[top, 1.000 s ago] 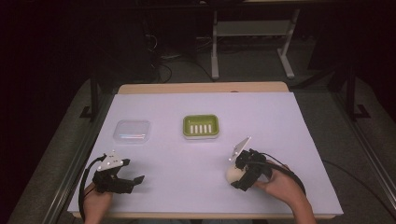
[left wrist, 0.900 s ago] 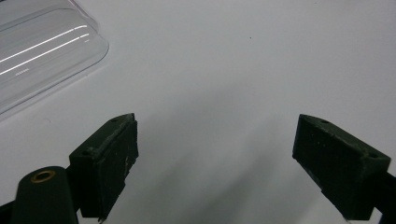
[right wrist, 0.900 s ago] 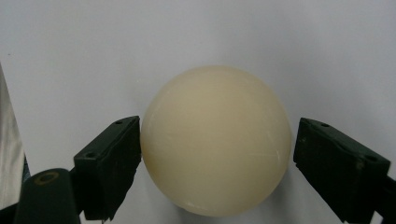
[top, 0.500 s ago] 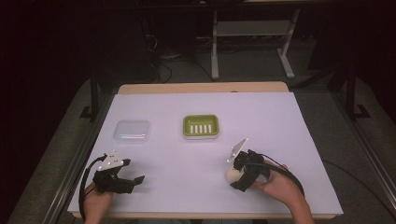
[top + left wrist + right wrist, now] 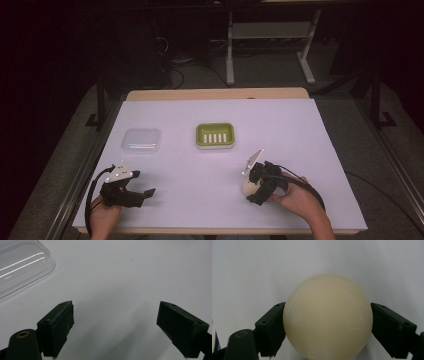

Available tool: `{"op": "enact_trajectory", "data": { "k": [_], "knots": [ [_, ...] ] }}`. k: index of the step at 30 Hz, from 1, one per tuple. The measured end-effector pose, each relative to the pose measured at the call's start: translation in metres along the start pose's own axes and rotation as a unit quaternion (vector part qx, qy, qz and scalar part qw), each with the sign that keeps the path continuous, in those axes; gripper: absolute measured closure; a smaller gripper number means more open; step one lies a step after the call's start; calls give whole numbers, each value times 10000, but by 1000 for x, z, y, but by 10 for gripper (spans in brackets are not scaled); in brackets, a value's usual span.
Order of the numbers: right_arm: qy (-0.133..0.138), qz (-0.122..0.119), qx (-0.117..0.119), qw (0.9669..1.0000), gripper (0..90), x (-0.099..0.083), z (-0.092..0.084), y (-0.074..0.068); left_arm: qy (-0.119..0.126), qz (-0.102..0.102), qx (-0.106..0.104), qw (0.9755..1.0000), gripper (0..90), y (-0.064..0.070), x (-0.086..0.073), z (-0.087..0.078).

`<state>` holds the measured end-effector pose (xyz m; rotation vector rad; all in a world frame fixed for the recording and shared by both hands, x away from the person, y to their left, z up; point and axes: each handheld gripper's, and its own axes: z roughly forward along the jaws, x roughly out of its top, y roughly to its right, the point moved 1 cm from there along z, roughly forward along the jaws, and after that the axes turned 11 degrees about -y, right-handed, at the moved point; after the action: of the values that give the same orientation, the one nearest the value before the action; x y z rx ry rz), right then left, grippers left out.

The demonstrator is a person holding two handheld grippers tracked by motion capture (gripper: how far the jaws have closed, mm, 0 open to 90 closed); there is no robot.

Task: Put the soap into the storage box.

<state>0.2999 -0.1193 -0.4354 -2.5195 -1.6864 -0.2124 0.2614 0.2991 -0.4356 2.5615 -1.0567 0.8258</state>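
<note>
A smooth cream ball (image 5: 327, 316) sits between the two black jaws of my right gripper (image 5: 327, 326), and both jaws press on its sides. In the high view this gripper (image 5: 253, 187) rests low over the white table at the front right, with the cream ball (image 5: 247, 186) at its left end. My left gripper (image 5: 143, 184) lies at the front left, held by a hand. Its jaws stand wide apart in the left gripper view (image 5: 115, 320), with only bare table between them. A green soap dish (image 5: 215, 135) sits mid-table.
A clear plastic lid (image 5: 142, 140) lies on the table left of the green dish, and its corner shows in the left gripper view (image 5: 22, 267). The white table sheet (image 5: 300, 130) ends at a wooden strip at the back. Dark floor and a metal stand lie beyond.
</note>
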Motion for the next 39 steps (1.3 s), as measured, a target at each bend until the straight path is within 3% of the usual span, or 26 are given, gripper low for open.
{"op": "enact_trajectory", "data": {
  "k": [23,33,39],
  "knots": [
    [-10,-111,-22,9999,237,1,-1,-3,50,-82,-74,9999,136,-2,-2,-1],
    [71,45,180,9998,238,-1,-6,5,188,-111,-298,9993,136,-2,-3,-1],
    [192,115,275,9994,239,0,-13,12,183,-86,-277,9994,136,-2,-2,-2]
  ]
}}
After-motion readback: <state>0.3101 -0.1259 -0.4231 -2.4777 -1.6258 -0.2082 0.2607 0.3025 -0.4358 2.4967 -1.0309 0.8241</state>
